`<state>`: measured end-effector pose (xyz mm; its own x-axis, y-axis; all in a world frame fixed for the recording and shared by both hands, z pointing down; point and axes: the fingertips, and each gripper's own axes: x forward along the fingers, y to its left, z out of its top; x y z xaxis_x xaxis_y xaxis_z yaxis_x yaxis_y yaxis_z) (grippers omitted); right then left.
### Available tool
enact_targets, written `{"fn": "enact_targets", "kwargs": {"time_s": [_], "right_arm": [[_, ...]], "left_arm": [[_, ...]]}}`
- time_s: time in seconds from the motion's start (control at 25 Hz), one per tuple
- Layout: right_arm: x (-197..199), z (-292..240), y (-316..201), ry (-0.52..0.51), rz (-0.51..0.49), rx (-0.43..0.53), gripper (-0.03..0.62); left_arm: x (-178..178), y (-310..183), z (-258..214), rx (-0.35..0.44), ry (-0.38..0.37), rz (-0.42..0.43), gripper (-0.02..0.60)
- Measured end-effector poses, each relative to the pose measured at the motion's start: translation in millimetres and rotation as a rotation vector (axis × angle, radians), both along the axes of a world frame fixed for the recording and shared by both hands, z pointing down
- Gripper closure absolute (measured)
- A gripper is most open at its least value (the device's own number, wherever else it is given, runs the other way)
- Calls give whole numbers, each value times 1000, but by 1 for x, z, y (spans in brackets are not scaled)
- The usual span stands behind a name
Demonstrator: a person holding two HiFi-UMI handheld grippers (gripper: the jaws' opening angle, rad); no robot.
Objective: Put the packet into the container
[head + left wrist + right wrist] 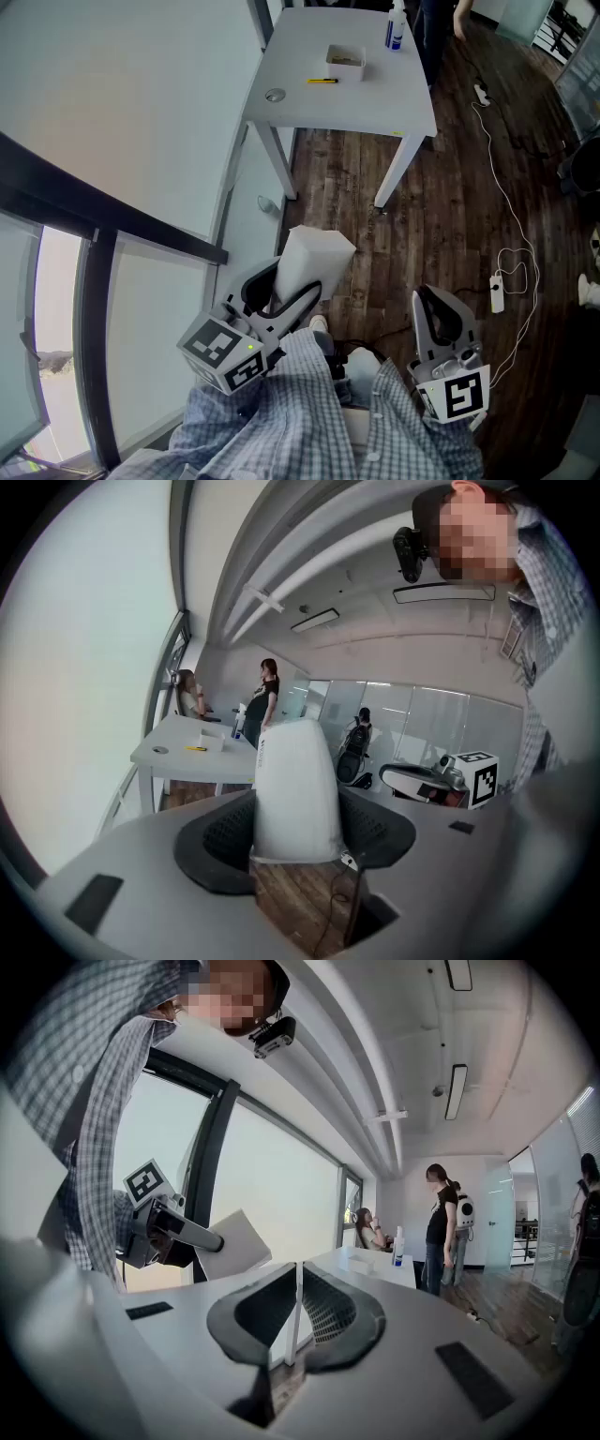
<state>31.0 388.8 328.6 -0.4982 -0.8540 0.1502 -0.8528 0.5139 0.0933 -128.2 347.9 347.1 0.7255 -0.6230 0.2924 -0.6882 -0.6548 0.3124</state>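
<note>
Two grippers are held above the wooden floor (441,197), well apart from the white table (309,108). The left gripper (298,829) grasps a white packet (295,785), both pads pressed against its sides, and its upper end stands free above the jaws. The right gripper (297,1312) is clenched, its pads meeting with nothing between them. On the table sits the small open container (345,59), a yellow pen (322,82) just beside it and a bottle (396,28) near it
</note>
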Motion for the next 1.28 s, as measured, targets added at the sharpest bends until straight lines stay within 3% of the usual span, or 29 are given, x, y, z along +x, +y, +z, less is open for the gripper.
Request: {"fn": "enact_targets", "kwargs": {"time_s": [0.64,1.28], "right_arm": [[-26,-7,-16,-16,24,14,562],[-71,-3,-25,-15,7,20,562]], "left_arm": [[-22,-19,-5,28,2,24,316],[-69,-24,-2,49,-5,5,316]]}}
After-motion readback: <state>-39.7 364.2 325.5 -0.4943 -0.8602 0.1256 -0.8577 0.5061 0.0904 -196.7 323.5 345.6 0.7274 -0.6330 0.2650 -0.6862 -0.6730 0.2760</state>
